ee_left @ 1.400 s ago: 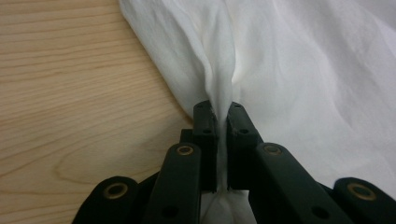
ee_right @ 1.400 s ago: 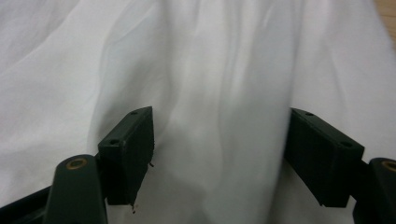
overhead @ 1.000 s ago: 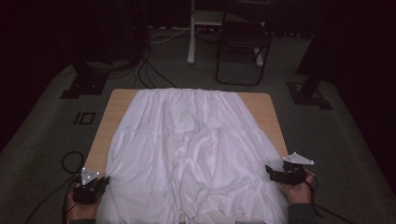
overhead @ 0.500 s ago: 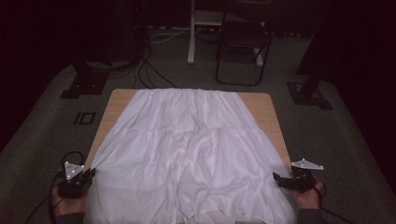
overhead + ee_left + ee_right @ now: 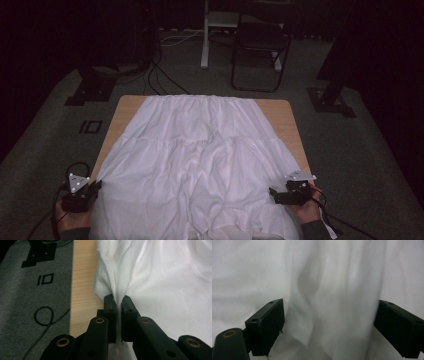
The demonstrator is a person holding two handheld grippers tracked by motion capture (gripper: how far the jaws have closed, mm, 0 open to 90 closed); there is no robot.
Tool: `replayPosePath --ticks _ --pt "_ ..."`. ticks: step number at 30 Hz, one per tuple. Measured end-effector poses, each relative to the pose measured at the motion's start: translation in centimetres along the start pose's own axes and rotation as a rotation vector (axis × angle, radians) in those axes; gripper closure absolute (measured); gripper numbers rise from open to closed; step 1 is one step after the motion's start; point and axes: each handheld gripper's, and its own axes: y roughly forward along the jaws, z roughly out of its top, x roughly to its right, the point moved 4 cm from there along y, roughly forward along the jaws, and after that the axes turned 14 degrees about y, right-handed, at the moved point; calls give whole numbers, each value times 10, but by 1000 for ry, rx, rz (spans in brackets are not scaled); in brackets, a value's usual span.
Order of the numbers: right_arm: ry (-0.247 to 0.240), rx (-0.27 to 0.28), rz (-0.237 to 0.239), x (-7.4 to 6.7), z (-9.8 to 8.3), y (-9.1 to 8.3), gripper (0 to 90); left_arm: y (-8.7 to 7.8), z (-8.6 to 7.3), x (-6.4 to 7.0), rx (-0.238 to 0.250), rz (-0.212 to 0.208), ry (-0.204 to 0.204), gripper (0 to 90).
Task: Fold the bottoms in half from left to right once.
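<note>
Both tongs shifted outward since earlier; white cloth [image 5: 200, 165] spread over worktop [image 5: 282, 112]. Left tongs [image 5: 117, 305] pinch hem; right tongs [image 5: 329, 327] gape, cloth between. Soft, light, slippery: grip edges.

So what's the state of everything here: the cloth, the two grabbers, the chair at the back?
White cloth: spread over the table, wrinkled, near edge hanging off.
Left gripper: shut, pinching the cloth's left edge.
Right gripper: open, jaws wide apart, cloth right in front of them.
Table: mostly covered, bare wood at the far corners.
Folding chair: unfolded, standing on the floor beyond the table.
</note>
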Motion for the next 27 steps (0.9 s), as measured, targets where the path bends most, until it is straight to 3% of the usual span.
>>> replayPosePath --ticks 4,9,10,11,14,18,22,25,27 --pt "17 6 -35 10 -1 0 148 2 0 -17 -15 61 -18 858" --pt "87 23 -8 25 -5 -2 151 2 6 -61 -54 211 -44 860" --pt "87 23 -8 25 -5 -2 151 2 6 -61 -54 211 -44 860" --pt "88 24 -9 26 -5 -2 151 2 9 -80 -77 275 -61 860" --pt "86 24 -10 26 -4 -1 151 3 15 -108 -105 381 -109 862" --pt "86 31 -8 26 -5 -1 151 0 29 -129 -127 495 -126 862" --pt "87 32 -8 25 -5 -1 151 -3 38 -123 -104 491 -110 862" --pt "85 34 -8 24 -5 -1 151 -9 46 -108 -66 454 -76 861" --pt "88 34 -11 23 -4 0 152 -19 57 -90 -14 401 -43 861"
